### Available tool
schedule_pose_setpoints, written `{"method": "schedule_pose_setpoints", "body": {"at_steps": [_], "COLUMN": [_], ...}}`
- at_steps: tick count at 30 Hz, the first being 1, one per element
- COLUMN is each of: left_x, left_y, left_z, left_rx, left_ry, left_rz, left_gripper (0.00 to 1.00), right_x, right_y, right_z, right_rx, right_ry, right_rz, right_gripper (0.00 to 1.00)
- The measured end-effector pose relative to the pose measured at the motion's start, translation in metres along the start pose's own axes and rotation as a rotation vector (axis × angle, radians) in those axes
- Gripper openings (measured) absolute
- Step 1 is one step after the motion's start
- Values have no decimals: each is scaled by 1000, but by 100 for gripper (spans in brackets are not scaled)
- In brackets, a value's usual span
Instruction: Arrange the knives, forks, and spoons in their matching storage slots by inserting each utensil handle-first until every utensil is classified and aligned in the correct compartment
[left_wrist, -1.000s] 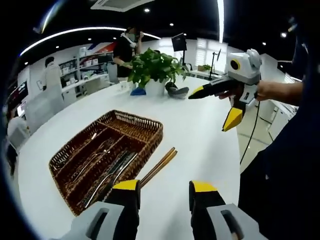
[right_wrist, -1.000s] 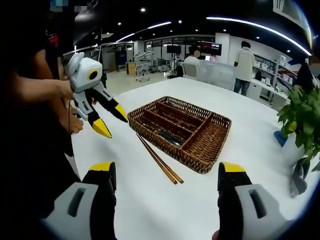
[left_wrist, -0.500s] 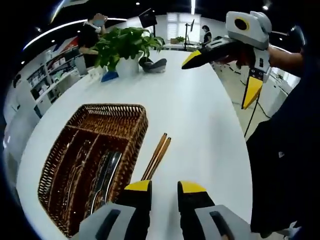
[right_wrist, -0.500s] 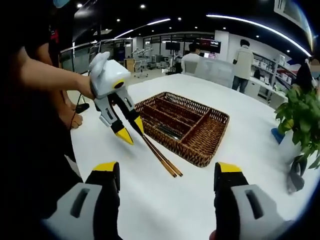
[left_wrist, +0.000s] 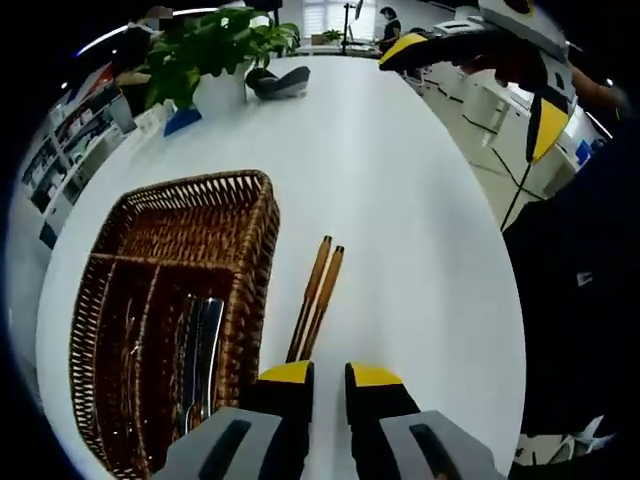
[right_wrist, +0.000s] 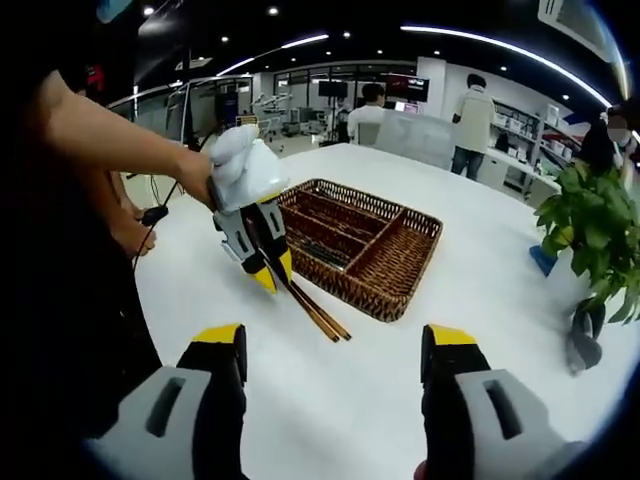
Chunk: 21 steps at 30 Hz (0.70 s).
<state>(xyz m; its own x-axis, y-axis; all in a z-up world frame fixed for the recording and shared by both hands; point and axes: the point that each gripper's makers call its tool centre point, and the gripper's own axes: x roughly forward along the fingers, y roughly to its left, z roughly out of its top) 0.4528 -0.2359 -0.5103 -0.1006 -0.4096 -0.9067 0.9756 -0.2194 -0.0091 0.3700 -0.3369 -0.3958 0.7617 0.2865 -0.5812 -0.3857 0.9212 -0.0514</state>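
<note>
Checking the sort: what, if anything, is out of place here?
A pair of chopsticks lies on the table beside the basket, outside its compartments. The left gripper is over their near ends.

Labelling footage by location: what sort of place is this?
Probably an open-plan office or showroom: a large white round table, white shelving along the wall, a potted green plant, recessed ceiling lights.

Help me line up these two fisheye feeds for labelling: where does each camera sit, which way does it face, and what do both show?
Left gripper view: rides the left gripper, tilted down at the pair of brown wooden chopsticks beside the brown wicker cutlery basket; right gripper at upper right.
Right gripper view: rides the right gripper, looking across the white round table; the person's forearm brings the left gripper to the chopsticks.
Shared: basket, chopsticks, table, green potted plant.
</note>
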Motion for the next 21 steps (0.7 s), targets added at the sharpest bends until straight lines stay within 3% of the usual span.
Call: {"method": "schedule_pose_setpoints", "body": {"at_steps": [21], "left_x": [20], "left_y": [8], "left_z": [0], "left_rx": [37], "left_ry": [66], "left_rz": [-48], "left_gripper": [12], "right_x": [-6], "right_y": [-12], "right_z": [-15], "right_rx": [33], "right_ry": [21], "right_rz": [-21], "right_gripper": [71]}}
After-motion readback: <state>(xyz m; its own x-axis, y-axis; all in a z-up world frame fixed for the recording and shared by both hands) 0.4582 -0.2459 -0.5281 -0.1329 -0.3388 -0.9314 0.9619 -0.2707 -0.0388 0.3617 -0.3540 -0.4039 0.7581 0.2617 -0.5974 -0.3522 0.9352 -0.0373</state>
